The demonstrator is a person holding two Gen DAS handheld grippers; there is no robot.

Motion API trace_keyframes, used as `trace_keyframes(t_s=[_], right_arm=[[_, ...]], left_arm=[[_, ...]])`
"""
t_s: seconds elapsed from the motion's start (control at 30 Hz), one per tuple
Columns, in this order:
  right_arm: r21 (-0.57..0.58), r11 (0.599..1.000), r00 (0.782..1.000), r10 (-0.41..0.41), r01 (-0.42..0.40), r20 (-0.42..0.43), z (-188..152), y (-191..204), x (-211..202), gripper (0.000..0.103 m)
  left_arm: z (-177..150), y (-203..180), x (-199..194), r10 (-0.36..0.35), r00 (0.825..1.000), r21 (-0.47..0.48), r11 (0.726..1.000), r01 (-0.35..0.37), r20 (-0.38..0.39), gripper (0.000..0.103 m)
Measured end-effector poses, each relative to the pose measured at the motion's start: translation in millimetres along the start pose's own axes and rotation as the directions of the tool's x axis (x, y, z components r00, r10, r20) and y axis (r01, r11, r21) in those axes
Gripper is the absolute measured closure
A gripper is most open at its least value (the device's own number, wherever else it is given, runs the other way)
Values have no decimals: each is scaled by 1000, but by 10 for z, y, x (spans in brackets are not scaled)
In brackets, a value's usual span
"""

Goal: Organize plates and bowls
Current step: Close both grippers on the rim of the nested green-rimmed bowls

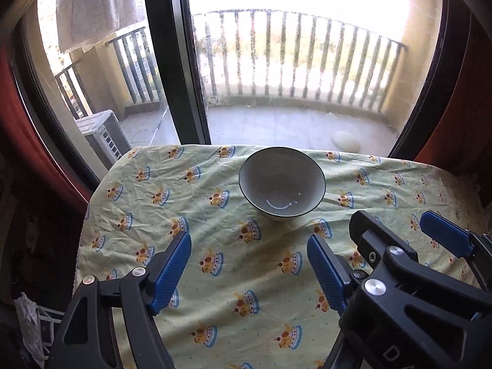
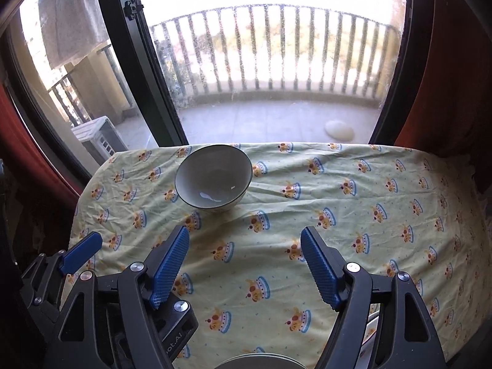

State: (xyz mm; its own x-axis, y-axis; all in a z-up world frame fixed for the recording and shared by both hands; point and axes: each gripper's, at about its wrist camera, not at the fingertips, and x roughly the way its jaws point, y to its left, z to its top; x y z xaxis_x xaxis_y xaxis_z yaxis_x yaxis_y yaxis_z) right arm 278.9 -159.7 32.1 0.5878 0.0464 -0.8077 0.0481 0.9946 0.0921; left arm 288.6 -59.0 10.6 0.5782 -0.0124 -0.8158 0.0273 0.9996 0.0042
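A white bowl [image 1: 282, 181] with a dark rim stands upright and empty on the far part of the table; it also shows in the right wrist view [image 2: 213, 177]. My left gripper [image 1: 249, 273] is open and empty, above the cloth and well short of the bowl. My right gripper [image 2: 244, 267] is open and empty, to the right of the left one and level with it. The right gripper also shows at the right edge of the left wrist view [image 1: 396, 236]. The rim of a plate or bowl [image 2: 258, 362] shows under my right gripper at the bottom edge.
The table carries a yellow cloth [image 1: 233, 246] with a crown pattern, wrinkled. Behind it are a glass balcony door with a dark frame [image 1: 178, 61], railings and red curtains [image 2: 446, 77]. Another white edge [image 2: 370, 326] shows at the near right.
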Motion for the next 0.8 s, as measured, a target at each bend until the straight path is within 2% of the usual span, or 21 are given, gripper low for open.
trace_keyframes(t_s=[0.2,0.5,0.63,0.8], right_arm=[[32,998,999,-46,46,-8,259,131,384,25],[111,988,994,-105,107,-25,419,91,1071,25],[121,986,993,-115,118,-32,473,48,1325,37],[132,983,991,-121,127,-51,510,-27,1587,45]], left_arm=[[252,114,459,17,1000,-1,1000,-17,-16,25],[425,72,1130,14,999,46,999,-12,-42,37],[491,27,1376,-4,998,51,999,7,-62,44],[505,-27,1590,-40,995,47,998,44,-89,56]])
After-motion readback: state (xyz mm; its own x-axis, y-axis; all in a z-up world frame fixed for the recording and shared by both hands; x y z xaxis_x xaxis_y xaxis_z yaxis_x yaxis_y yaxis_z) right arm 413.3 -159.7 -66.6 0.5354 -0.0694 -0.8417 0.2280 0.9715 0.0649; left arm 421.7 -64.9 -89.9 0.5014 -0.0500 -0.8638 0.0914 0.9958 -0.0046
